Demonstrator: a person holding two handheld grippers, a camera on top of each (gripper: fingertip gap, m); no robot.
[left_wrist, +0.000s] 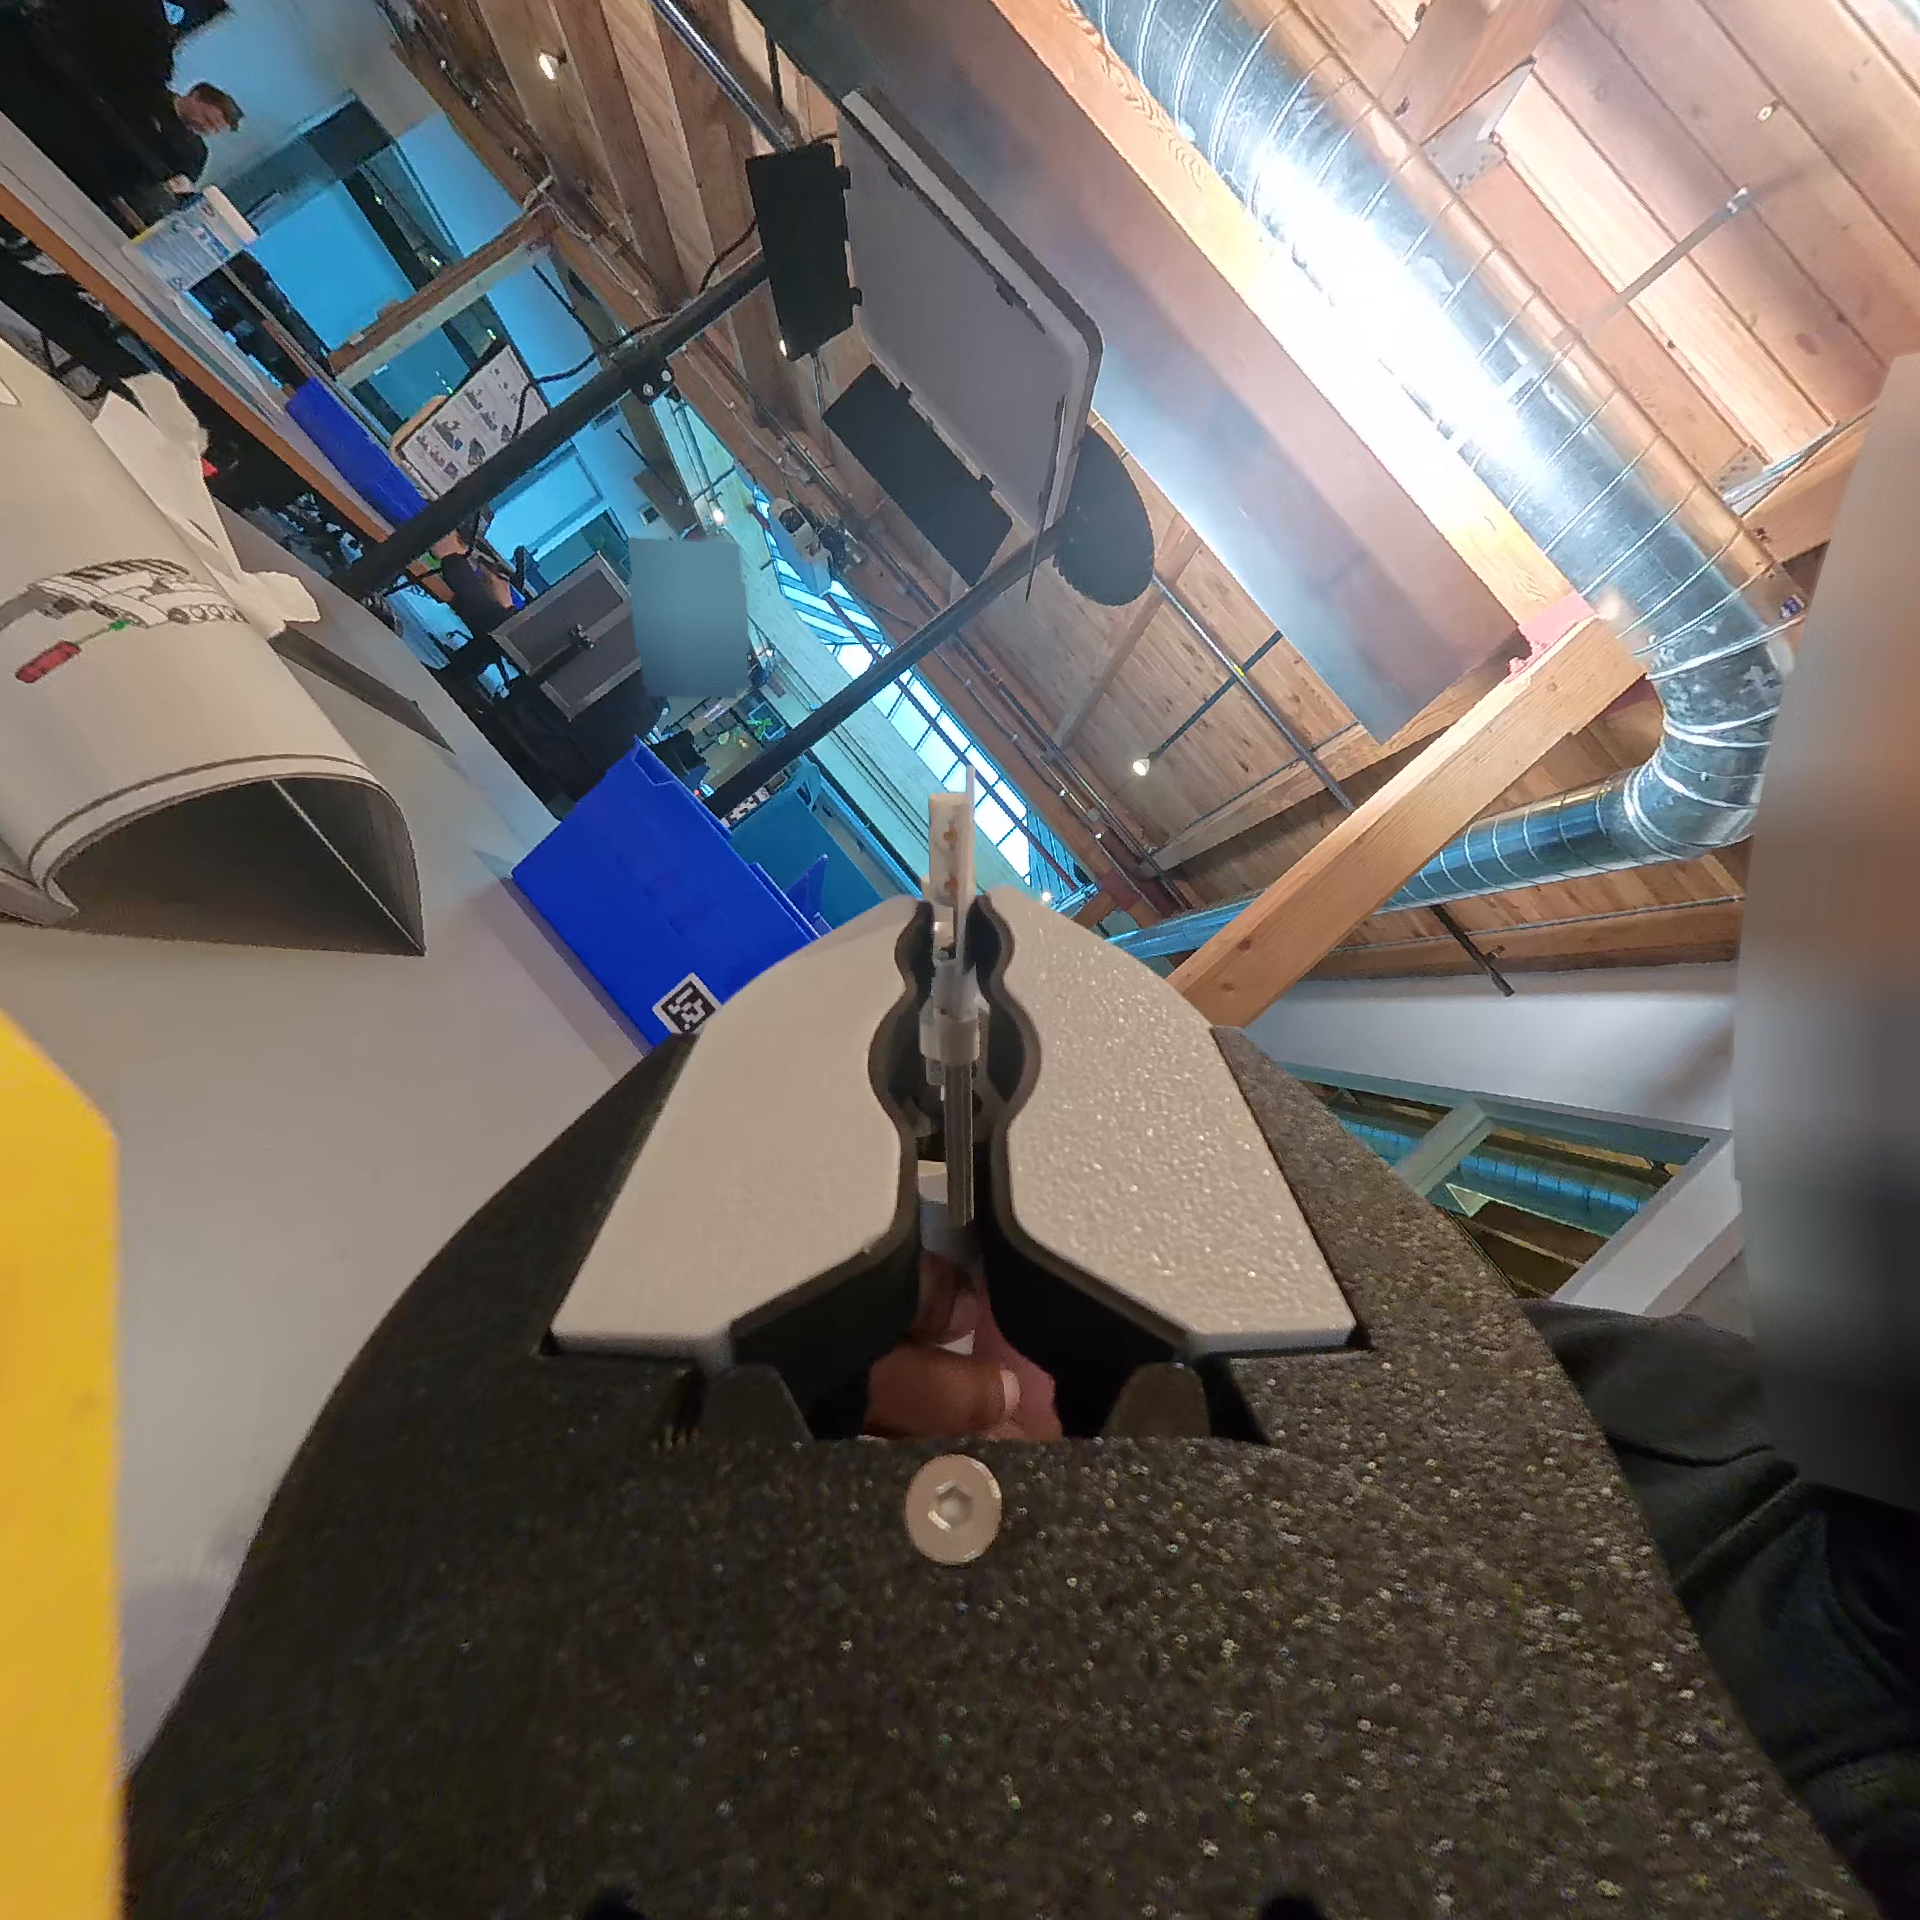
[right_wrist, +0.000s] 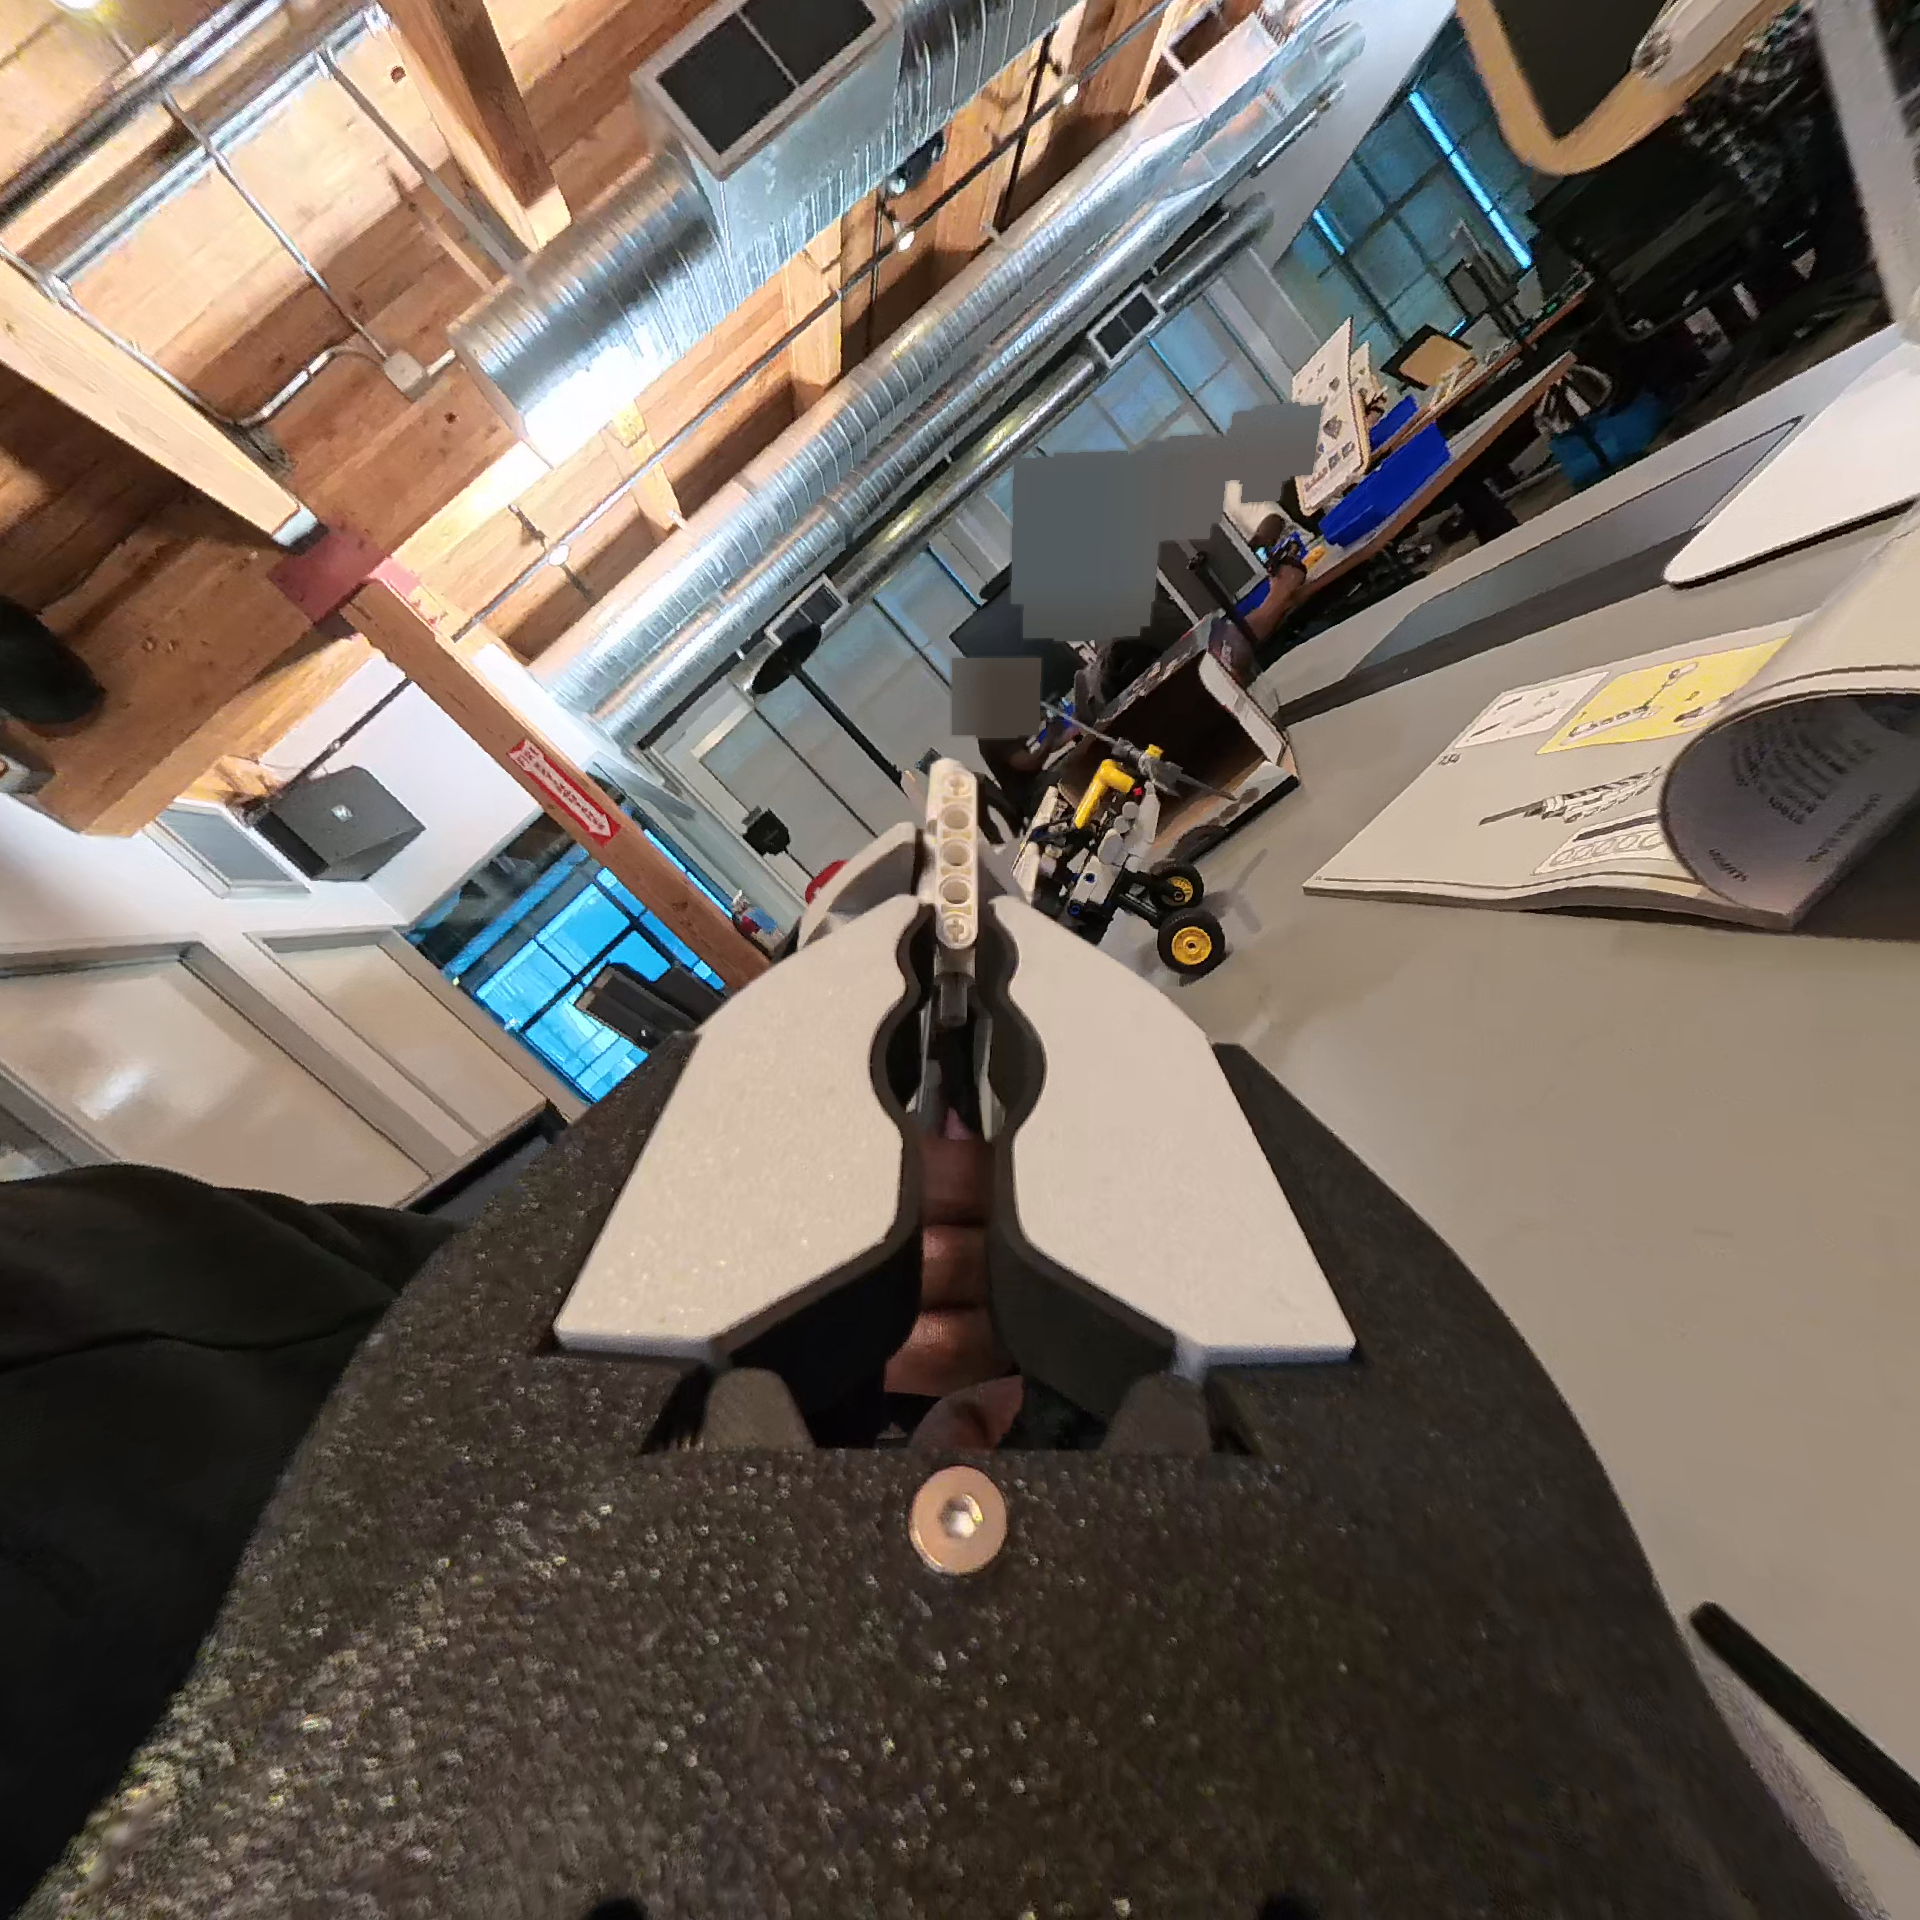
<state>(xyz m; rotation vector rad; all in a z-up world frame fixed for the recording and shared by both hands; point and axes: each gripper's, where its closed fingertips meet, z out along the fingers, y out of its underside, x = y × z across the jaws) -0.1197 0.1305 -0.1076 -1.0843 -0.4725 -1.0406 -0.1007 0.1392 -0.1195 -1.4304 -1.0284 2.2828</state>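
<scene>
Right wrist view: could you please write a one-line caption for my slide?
Right tool grips a white perforated beam above a grey table, with a wheeled brick model and an open instruction booklet beyond.

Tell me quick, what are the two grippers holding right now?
Left gripper: closed on a thin white beam with a grey axle behind it.
Right gripper: closed on a white beam with holes.

place: loft-style workshop | signs: timber ceiling beams (right_wrist: 145, 395), exposed metal ducts (left_wrist: 1455, 343), blue parts bins (left_wrist: 665, 894), open building instructions (right_wrist: 1558, 831) on grey counter (right_wrist: 1455, 1143)
</scene>
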